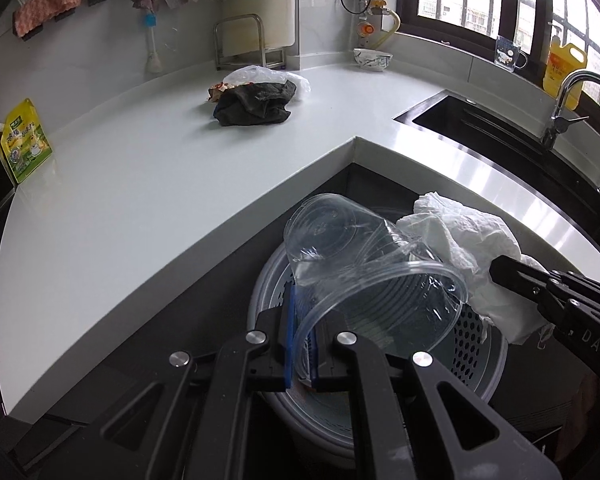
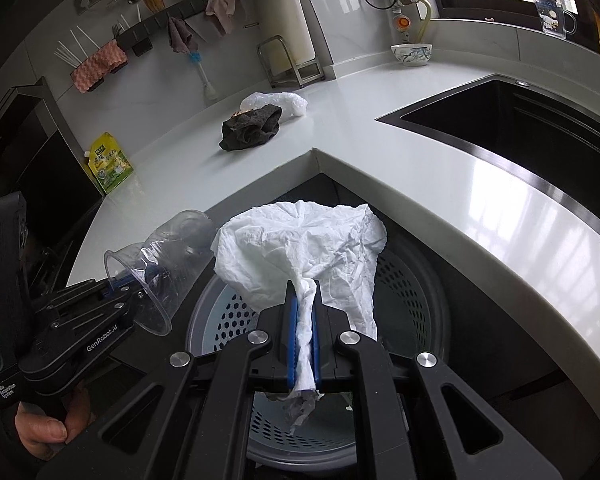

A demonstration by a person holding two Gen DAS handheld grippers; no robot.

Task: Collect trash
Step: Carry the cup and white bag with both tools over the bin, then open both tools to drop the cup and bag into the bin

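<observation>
My left gripper (image 1: 300, 320) is shut on the rim of a clear plastic cup (image 1: 364, 264), held on its side above a grey perforated bin (image 1: 476, 344). My right gripper (image 2: 304, 308) is shut on a crumpled white paper towel (image 2: 300, 248), held above the same bin (image 2: 404, 296). The cup (image 2: 168, 256) and left gripper (image 2: 124, 284) show at the left of the right wrist view; the towel (image 1: 460, 240) and right gripper (image 1: 496, 272) show at the right of the left wrist view. A dark rag (image 1: 256, 104) and a white plastic bag (image 1: 260, 76) lie on the counter (image 1: 140, 184).
A green pouch (image 1: 26, 140) stands at the counter's left end. A bowl (image 1: 372, 59) sits in the far corner. A black sink (image 1: 496, 128) with faucet (image 1: 568, 100) is on the right. A metal rack (image 1: 240, 40) stands by the wall, cloths hanging above.
</observation>
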